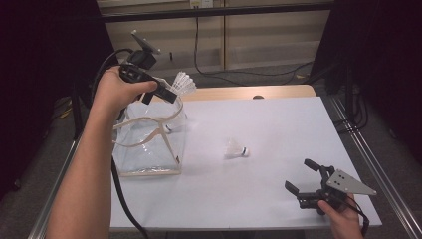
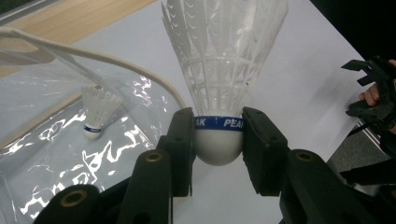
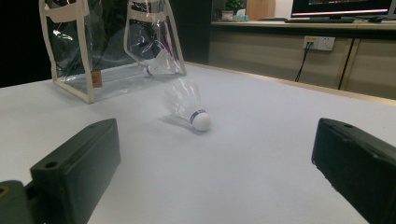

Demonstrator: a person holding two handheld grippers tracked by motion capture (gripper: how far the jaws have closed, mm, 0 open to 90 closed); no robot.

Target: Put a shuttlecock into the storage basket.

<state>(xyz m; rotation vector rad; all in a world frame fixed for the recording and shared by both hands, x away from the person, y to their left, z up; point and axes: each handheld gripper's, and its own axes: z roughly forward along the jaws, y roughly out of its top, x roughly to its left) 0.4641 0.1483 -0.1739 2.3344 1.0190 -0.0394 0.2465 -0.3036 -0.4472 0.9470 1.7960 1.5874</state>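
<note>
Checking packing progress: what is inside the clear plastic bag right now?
Inside the clear plastic bag with beige trim lies one white feathered shuttlecock with a blue band. Glare on the plastic hides part of the bag's floor.

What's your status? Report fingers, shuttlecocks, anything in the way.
Left gripper shut on held shuttlecock above clear bag. Right gripper open, low on table. Loose shuttlecock on table, another in bag. Nothing blocking.

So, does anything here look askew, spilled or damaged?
Nothing damaged. One shuttlecock lies tipped on its side on the table, apart from the clear bag; another sits inside it, a third is clamped in the left gripper.
</note>
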